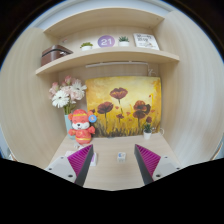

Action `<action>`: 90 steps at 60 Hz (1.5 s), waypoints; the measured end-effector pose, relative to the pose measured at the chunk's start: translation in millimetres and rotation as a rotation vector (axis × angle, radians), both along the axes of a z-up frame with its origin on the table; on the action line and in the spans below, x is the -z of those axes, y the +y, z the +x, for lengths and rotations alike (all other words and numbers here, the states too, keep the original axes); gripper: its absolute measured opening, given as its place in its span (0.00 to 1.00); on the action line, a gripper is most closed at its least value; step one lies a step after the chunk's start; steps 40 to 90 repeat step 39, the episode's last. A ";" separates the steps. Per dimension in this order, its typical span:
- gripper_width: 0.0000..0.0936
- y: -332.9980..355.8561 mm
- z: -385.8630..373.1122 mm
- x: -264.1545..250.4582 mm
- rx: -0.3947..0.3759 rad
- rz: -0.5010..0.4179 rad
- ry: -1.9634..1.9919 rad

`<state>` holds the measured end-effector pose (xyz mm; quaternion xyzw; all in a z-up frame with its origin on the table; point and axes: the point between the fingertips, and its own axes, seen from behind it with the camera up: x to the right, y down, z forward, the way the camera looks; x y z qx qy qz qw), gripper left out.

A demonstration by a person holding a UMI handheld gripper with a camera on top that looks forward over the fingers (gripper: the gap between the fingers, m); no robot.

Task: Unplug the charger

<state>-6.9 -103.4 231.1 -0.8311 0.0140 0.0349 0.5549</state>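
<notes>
Your claw (113, 158) is open, its two fingers spread wide apart with nothing held; the magenta pads (80, 157) face each other across bare wood. Between the fingers, a little ahead of them on the pale wooden surface (112, 170), sits a small light square object (121, 156) that may be the charger or its socket, though you cannot tell which from here; neither finger touches it. Beyond the left finger stands a small orange and white toy figure (81, 127), upright, close to the back wall. Behind it and slightly to the left is a bunch of white and pale flowers (67, 95). Leaning or hung against the far wall, right of the toy, is a painting of red poppies (124, 105) on a yellow ground. Above it runs a wooden shelf (100, 62) carrying, from left to right, a dark box (53, 54), a small green plant (86, 46), a round blue item (106, 42), another little plant (124, 41) and a framed picture (146, 41).
</notes>
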 end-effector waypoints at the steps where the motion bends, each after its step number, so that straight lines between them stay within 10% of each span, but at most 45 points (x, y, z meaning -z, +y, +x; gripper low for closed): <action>1: 0.89 -6.2 -0.8 -0.2 -0.001 -0.001 -0.004; 90: 0.89 -114.1 12.8 14.7 0.021 -0.050 -0.029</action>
